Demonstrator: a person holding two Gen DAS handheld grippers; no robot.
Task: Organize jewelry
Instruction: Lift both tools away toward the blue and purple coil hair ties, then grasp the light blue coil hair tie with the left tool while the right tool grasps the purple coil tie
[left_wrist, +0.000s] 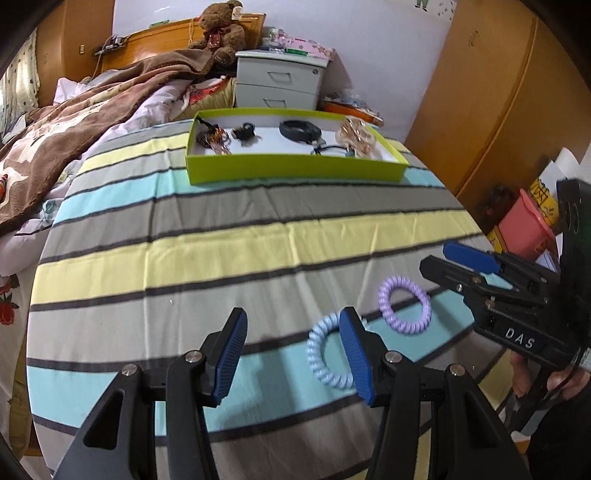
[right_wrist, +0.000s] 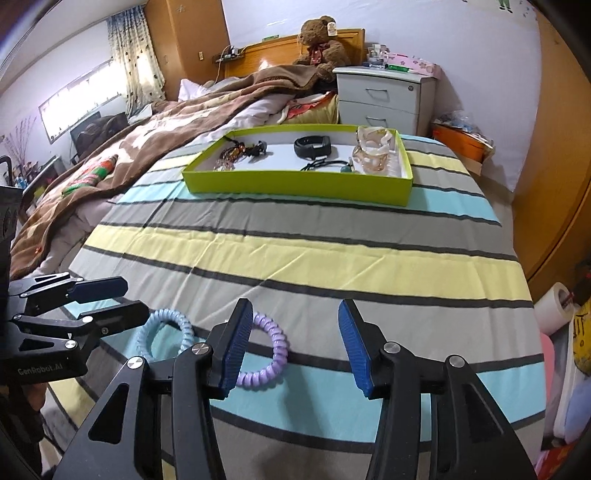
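A light blue spiral hair tie (left_wrist: 320, 350) (right_wrist: 162, 325) and a purple spiral hair tie (left_wrist: 404, 304) (right_wrist: 269, 350) lie side by side on the striped bedspread. My left gripper (left_wrist: 293, 356) is open and empty, its right finger over the blue tie's right side. My right gripper (right_wrist: 295, 345) is open and empty, its left finger over the purple tie's left side. It also shows in the left wrist view (left_wrist: 439, 258), just right of the purple tie. A lime green tray (left_wrist: 295, 171) (right_wrist: 299, 184) at the far end holds necklaces, a black band and a beige chain.
A brown blanket (right_wrist: 110, 173) covers the bed's left side. A white nightstand (right_wrist: 384, 98) and a teddy bear (right_wrist: 321, 40) stand behind the tray. A wooden wardrobe (left_wrist: 498, 110) and a pink bin (left_wrist: 524, 225) are off the bed's right edge.
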